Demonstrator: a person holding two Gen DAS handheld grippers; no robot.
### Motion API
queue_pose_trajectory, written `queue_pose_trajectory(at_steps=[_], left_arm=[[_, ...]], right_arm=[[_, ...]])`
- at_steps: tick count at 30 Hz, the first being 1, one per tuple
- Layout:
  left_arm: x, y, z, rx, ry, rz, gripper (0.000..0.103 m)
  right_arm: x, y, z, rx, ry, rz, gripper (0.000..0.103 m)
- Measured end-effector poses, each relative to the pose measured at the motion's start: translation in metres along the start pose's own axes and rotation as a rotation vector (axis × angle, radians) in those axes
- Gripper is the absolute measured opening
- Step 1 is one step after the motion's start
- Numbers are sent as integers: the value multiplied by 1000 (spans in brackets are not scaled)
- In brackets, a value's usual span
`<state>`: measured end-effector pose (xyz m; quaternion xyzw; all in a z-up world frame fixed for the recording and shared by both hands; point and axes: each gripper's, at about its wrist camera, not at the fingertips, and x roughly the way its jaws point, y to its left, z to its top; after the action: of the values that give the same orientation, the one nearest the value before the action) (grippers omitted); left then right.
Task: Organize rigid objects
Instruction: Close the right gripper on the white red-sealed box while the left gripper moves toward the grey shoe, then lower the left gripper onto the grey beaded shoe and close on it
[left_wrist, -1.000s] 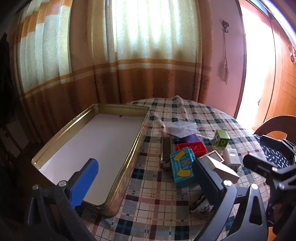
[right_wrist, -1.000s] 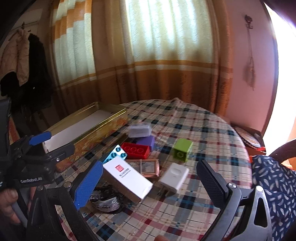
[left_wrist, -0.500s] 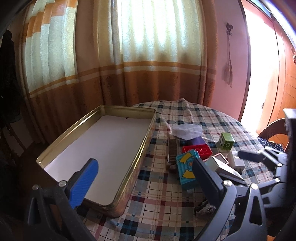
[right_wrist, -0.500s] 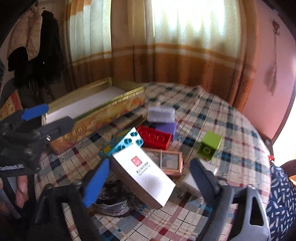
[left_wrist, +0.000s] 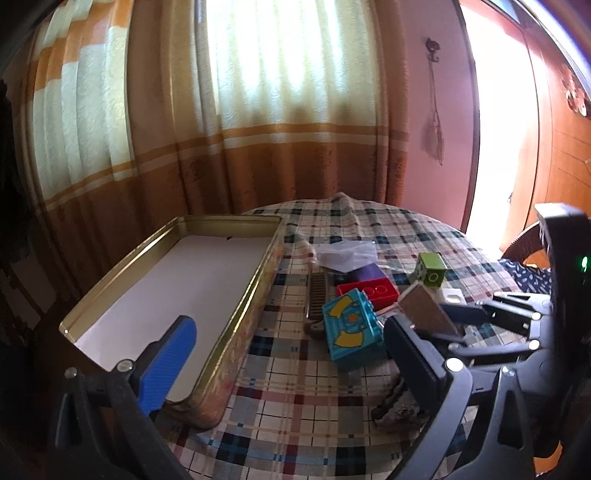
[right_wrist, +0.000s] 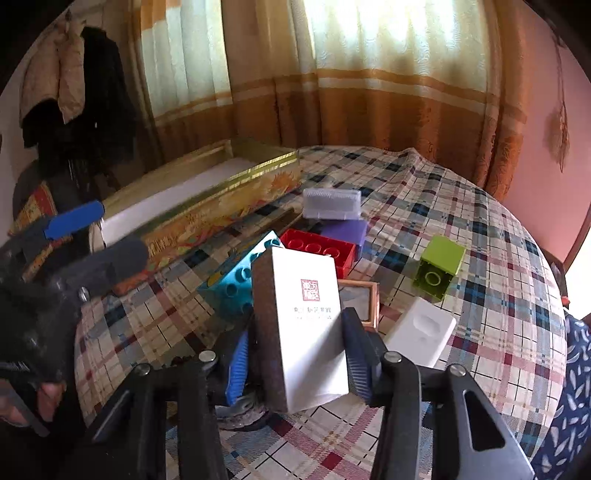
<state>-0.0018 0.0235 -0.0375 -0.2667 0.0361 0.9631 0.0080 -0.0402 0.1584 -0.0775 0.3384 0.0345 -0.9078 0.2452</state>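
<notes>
Round table under a plaid cloth, bearing at its left a long, shallow gold-coloured metal tin with a white lining, open and with nothing in it. Right of the tin lies the loose group to be sorted: a teal plastic brick with yellow shapes, a red studded brick, a purple block, a lime-green cube, a clear ridged box, a small framed picture and a white moulded piece.

Step in hand: the grasp. The right gripper is closing its jaws on the white rectangular carton with a red seal, which stands tilted between the pads; both pads appear to touch its sides. The left gripper hangs spread apart over the tin's near corner, holding nothing.

Next move, as judged: a firm clamp, a lift clear of the teal brick, then carriage left into the tin.

Against the earlier frame, the right jaws stood wide and the carton lay flatter.
</notes>
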Motion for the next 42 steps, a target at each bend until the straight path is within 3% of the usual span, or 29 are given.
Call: queue_pose_trajectory(at_steps=[13, 21, 32, 42], left_arm=[[2, -23, -8, 20, 35, -175, 103], [14, -42, -19, 55, 115, -251, 94], [15, -52, -26, 97, 155, -255, 87], [21, -54, -26, 102, 196, -283, 87]], right_arm=[[-22, -20, -4, 87, -114, -163, 49], [-20, -25, -3, 102, -107, -152, 49], [-18, -25, -4, 111, -101, -157, 49], [-17, -26, -4, 112, -108, -160, 49]])
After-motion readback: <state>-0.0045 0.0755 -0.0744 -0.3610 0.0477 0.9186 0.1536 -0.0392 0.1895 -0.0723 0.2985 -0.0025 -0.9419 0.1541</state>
